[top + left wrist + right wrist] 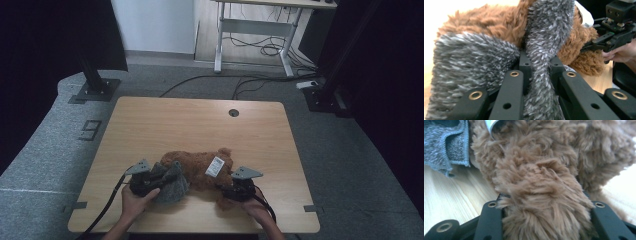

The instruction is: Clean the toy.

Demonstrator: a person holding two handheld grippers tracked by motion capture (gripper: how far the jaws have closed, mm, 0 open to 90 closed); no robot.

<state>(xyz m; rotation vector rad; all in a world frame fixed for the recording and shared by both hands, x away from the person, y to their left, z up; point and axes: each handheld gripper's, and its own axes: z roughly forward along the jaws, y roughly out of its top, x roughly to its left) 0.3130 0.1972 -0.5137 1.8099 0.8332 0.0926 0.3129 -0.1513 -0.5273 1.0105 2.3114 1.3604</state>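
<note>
Chiefly to be feared: slippage. Clamped by the left gripper (pixel 167 177) on a thin upright fold of grey fleece (pixel 474 62), with only loose pile under the pads; likely to pull free under a sharp tug. Similar danger on the other side: right gripper (pixel 226 192) closed on a thick tuft of brown fleece (pixel 536 182), gripping fur perhaps more than backing, so liable to shed its hold once loaded.

Also possible: dragging the whole bundle across the counter (pixel 175 125) instead of spreading or separating it, given both hands low and close together. Risk too of catching the white label (pixel 215 166) or bunching more material into the jaws, leaving a lopsided hold. Cannot tell whether grey and brown belong to one piece or two, hence uncertain how far either will give.

As for position: grey fold standing straight up between the left jaws in the left gripper view, touching both, with more grey heaped to one side and brown fleece behind it. Brown tuft packed between the right jaws in the right gripper view, pressed by both, with the grey edge lying apart at the upper left. Whole bundle resting on the near half of the counter, between the two hands.
</note>
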